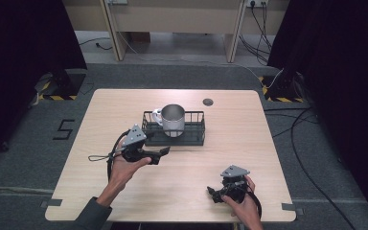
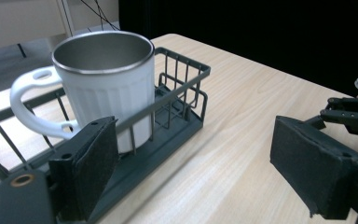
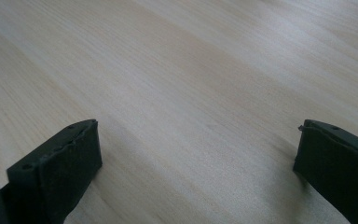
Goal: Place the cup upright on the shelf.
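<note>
The left gripper (image 1: pixel 164 152), jaws apart, hovered just beside the wire basket (image 1: pixel 195 138) holding an upright mug (image 1: pixel 173 120) (handle leftward), while the right gripper (image 1: pixel 212 192) sat wide-jawed on the table (image 1: pixel 249 143).

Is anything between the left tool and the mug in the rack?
Yes. The mug stands inside the wire rack, and the rack's near wall runs between it and the left tool, whose jaws stand open in front of the rack. No other object stands between them. Reaching from above the wall looks clearer.

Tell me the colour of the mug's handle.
White; the mug handle shows best in the left gripper view.
</note>
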`<state>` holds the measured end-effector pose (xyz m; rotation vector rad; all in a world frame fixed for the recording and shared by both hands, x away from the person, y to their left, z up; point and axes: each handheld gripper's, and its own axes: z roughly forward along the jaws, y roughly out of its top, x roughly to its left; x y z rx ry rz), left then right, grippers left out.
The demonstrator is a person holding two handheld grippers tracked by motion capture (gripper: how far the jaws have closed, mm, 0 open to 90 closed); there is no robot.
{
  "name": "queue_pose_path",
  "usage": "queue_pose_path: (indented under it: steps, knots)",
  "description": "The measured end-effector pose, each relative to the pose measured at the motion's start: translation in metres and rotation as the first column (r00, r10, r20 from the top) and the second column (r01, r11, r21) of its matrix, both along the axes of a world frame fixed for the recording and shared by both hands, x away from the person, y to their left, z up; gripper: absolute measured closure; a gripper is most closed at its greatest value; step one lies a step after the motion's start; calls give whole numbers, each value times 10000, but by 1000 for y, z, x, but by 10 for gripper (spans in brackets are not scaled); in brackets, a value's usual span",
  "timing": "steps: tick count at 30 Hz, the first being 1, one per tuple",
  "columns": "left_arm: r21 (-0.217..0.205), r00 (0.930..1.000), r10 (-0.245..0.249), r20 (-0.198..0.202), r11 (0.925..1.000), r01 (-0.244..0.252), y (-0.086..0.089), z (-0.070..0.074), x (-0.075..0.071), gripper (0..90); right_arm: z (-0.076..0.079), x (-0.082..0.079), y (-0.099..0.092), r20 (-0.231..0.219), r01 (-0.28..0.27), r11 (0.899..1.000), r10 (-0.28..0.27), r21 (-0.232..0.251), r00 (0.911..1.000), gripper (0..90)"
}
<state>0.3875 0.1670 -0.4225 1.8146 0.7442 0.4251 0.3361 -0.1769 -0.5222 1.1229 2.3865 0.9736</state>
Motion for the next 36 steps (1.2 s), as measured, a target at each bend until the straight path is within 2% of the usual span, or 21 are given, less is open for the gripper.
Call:
queue_pose_path:
  steps: [10,19,36]
  knots:
    - [-58,9999,-31,-162,10000,30,11,-14,-10,149,0,0,0,-3,4,10000,-4,7,10000,6]
    - [-283,9996,-91,-250,9996,84,22,-22,-19,149,0,0,0,-4,9,10000,-9,6,10000,6]
    - [-282,9993,-200,-313,9994,191,38,-37,-31,149,0,0,0,-17,27,10000,-27,14,10000,6]
